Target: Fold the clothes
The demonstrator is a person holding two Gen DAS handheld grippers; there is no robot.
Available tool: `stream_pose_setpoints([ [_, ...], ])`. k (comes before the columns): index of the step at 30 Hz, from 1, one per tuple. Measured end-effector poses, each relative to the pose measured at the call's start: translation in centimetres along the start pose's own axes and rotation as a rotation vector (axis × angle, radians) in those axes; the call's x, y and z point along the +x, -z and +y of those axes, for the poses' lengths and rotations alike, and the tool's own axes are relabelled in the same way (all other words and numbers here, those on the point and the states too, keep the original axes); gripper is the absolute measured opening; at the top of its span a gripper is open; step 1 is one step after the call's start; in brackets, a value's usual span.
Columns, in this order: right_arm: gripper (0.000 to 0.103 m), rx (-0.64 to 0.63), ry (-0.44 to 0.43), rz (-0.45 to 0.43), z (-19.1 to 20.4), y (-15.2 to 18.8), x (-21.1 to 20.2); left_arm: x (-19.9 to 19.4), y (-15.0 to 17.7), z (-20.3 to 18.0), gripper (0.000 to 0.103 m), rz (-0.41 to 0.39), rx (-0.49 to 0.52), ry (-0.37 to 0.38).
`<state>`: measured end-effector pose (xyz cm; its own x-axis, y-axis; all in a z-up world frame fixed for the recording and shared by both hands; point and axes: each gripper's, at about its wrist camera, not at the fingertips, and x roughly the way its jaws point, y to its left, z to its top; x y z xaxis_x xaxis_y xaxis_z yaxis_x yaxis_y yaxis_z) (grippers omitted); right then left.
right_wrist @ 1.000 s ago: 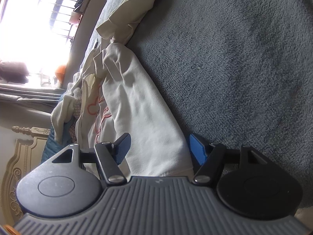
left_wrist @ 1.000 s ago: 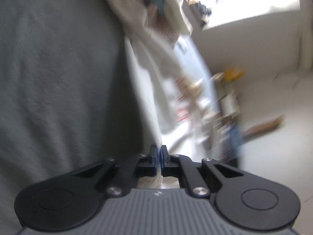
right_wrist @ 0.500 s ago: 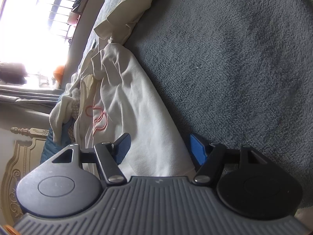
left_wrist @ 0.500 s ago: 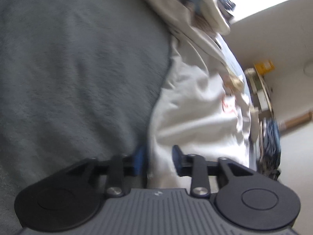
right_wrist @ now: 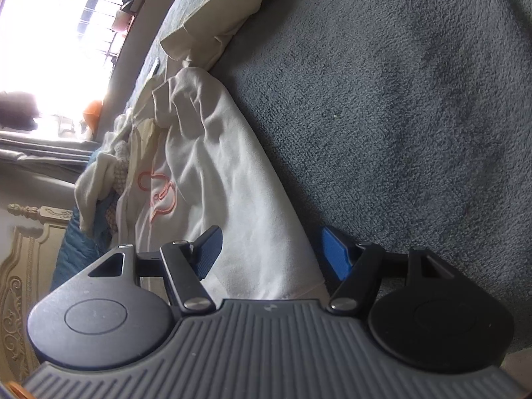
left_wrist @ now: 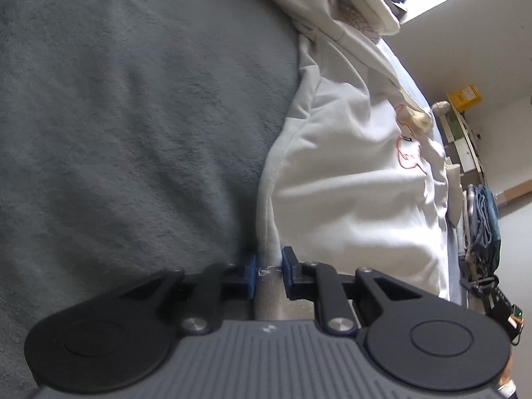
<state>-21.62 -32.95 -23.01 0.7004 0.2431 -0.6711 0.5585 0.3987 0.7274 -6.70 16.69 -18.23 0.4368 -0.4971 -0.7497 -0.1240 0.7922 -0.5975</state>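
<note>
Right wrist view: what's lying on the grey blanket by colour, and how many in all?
White garment with red line print: 1
Cream folded piece: 1
Blue fabric in the pile: 1
Total: 3, all on the grey blanket; the pile may hide more.

Matt, soft white cloth garment [left_wrist: 349,199]; nappy grey fleece blanket [left_wrist: 133,116]; matt black, probably plastic, gripper arms with blue ribbed pads [right_wrist: 335,252].
</note>
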Motion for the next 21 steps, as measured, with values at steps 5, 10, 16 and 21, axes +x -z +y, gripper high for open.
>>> stream_pose_setpoints([
  [5, 0.057, -0.102, 0.066, 0.057, 1.5, 0.5, 0.9, 0.1, 0.2, -0.4, 0.017, -0.01, 0.046, -0.024],
  [10, 0.005, -0.249, 0.071, 0.026, 5.5, 1.3, 0.6, 0.1, 0.3, 0.0, 0.017, -0.007, 0.046, -0.016],
  [16, 0.02, -0.693, 0.026, 0.131, 15.6, 6.3, 5.2, 0.1, 0.3, -0.2, 0.017, -0.003, 0.05, -0.019],
  [21, 0.069, -1.121, 0.18, 0.166, 18.1, 12.7, 6.7, 0.0, 0.3, 0.1, 0.017, 0.001, 0.046, -0.012],
])
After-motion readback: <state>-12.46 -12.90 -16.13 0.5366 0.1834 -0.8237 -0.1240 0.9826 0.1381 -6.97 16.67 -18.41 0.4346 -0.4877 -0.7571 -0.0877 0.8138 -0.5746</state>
